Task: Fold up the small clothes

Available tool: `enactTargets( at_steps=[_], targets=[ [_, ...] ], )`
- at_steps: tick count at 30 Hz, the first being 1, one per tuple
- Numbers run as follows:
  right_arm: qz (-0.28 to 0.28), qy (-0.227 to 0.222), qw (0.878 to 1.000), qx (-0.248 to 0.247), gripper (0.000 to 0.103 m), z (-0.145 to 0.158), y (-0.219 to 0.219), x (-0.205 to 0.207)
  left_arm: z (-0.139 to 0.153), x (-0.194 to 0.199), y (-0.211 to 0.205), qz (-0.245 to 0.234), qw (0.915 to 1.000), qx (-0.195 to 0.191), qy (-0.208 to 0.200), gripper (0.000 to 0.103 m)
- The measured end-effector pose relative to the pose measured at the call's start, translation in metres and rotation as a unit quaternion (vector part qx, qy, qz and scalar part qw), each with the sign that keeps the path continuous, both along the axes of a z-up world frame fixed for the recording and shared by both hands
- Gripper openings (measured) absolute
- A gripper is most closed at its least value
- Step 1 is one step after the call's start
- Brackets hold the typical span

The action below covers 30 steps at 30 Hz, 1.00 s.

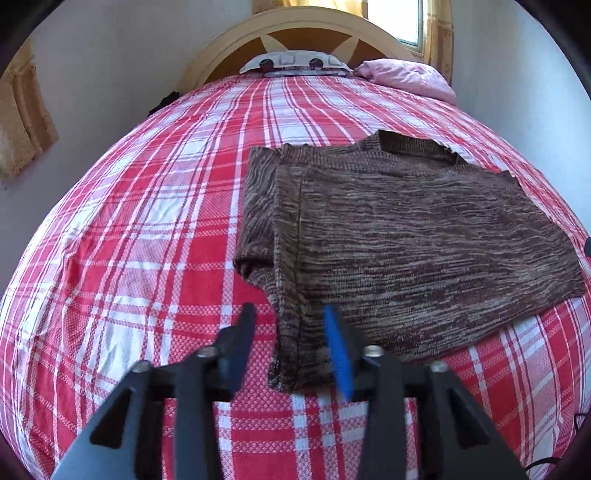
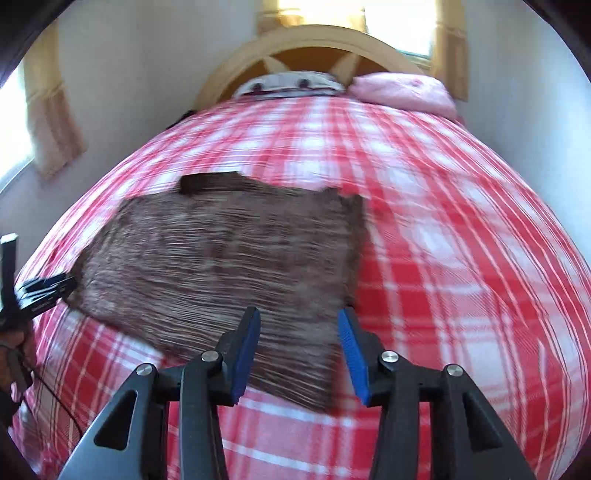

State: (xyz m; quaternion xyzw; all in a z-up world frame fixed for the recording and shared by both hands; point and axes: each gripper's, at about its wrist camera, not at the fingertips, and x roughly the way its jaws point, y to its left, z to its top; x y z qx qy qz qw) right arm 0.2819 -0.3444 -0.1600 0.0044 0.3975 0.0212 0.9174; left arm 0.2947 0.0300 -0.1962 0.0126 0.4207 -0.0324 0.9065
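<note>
Right wrist view is smeared with blur, so the weave of the brown knitted garment and the checks of the bedsheet run into streaks there; the left wrist view is sharp. Both views bend the bed into a dome and cut off its near edge and sides behind the gripper bodies. The bed fills nearly all of each frame, covered with a red and white plaid sheet, with pale walls on either side, a curved wooden headboard at the far end, yellowish curtains and a bright window behind it. A pink pillow and a patterned pillow lie against the headboard. The garment lies flat on the sheet, partly folded, one side turned over on itself, its dark neckline towards the headboard. At the left edge of the right wrist view the other gripper and a hand are only partly visible. The left gripper has its fingers part open astride the garment's near left corner, the pads not pressing on it. The right gripper likewise stands part open above the near right corner, holding nothing.
</note>
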Motion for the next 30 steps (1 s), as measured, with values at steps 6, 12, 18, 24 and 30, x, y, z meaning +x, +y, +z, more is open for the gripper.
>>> enactTargets(
  at_steps=[6, 12, 18, 24, 30],
  targets=[
    [0.012, 0.03, 0.999, 0.014, 0.045, -0.032, 0.014, 0.015, -0.01, 0.004, -0.002, 0.011, 0.9998, 0.009, 0.011, 0.054],
    [0.017, 0.03, 0.999, 0.003, 0.045, -0.06, 0.007, 0.006, -0.013, 0.003, -0.004, 0.008, 0.9998, 0.017, 0.006, 0.055],
    [0.011, 0.033, 0.999, -0.02, 0.046, -0.061, 0.012, 0.007, -0.014, 0.004, 0.0, 0.018, 0.9997, 0.011, 0.008, 0.065],
    [0.006, 0.034, 0.999, -0.027, 0.046, -0.061, 0.014, 0.006, -0.016, 0.004, 0.006, 0.029, 0.9995, 0.001, 0.012, 0.075],
    [-0.008, 0.034, 0.999, -0.042, 0.047, -0.06, 0.019, 0.004, -0.016, 0.0, 0.012, 0.03, 0.9994, -0.01, 0.015, 0.082]
  ],
)
